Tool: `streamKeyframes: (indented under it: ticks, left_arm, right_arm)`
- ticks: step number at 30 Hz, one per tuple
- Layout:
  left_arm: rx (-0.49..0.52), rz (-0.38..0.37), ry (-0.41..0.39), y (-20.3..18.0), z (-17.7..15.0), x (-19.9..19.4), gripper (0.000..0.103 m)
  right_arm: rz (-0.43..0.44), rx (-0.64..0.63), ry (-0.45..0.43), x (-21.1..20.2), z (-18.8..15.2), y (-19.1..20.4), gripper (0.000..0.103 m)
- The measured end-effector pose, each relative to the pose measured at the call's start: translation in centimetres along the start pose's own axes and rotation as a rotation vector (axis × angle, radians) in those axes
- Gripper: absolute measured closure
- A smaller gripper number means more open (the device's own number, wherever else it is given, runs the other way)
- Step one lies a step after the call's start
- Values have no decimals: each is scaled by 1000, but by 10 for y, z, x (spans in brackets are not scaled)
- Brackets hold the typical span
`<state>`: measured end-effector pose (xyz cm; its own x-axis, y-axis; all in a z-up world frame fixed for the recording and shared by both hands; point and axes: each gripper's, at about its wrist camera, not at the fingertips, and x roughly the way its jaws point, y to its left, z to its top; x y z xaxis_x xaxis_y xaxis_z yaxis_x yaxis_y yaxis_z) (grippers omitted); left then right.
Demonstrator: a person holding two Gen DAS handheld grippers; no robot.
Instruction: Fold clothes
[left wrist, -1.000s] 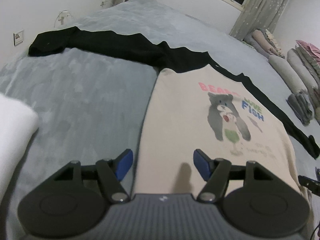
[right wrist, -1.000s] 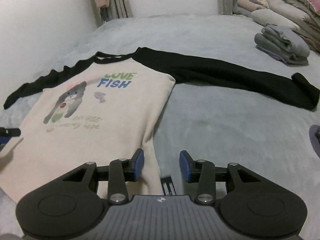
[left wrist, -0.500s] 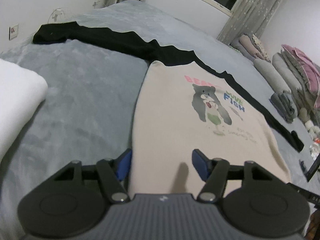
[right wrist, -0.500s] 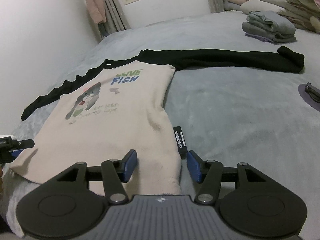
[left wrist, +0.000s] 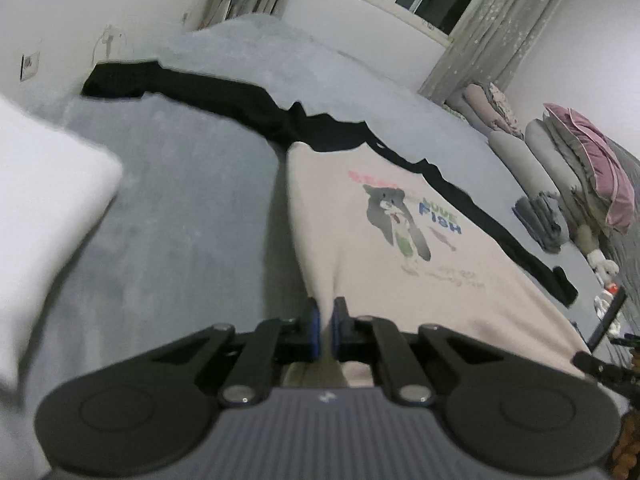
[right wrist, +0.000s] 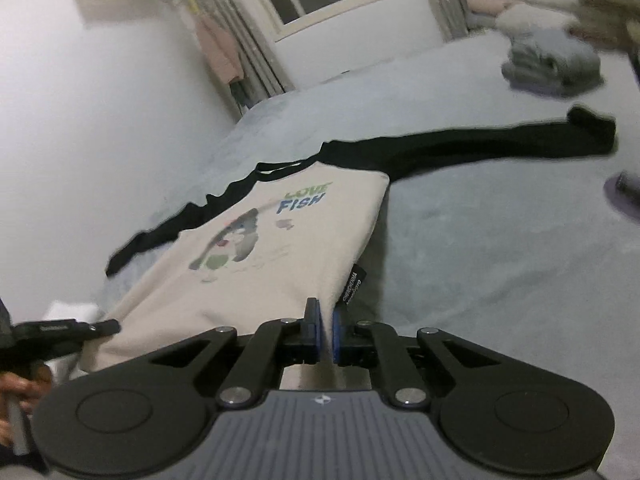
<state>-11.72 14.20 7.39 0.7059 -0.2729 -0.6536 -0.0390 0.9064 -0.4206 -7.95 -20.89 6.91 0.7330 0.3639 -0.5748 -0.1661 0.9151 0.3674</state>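
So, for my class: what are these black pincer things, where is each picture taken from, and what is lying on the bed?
They are hand-held grippers, one in each of a person's hands, each with a camera looking along its fingers. One picture is the left wrist view, the other the right. On the grey bed lies a beige shirt with black sleeves and a bear print. The left gripper and the right gripper are each closed on the shirt's near hem. Folded clothes sit further back.

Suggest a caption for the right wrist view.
Right gripper pinching the hem of a cream shirt spread on a grey bed.
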Motion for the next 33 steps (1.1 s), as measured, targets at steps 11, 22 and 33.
streamKeyframes:
  ticks: [11, 22, 33]
  left_arm:
    - [-39, 68, -32, 23, 30, -5, 75]
    - [-229, 299, -163, 125, 188, -6, 49]
    - [460, 749, 44, 80, 210, 155, 28]
  right_arm:
    - [-147, -140, -19, 13, 8, 3, 62]
    - [12, -340, 5, 117, 81, 58, 55]
    - [-28, -472, 47, 198, 72, 79, 55]
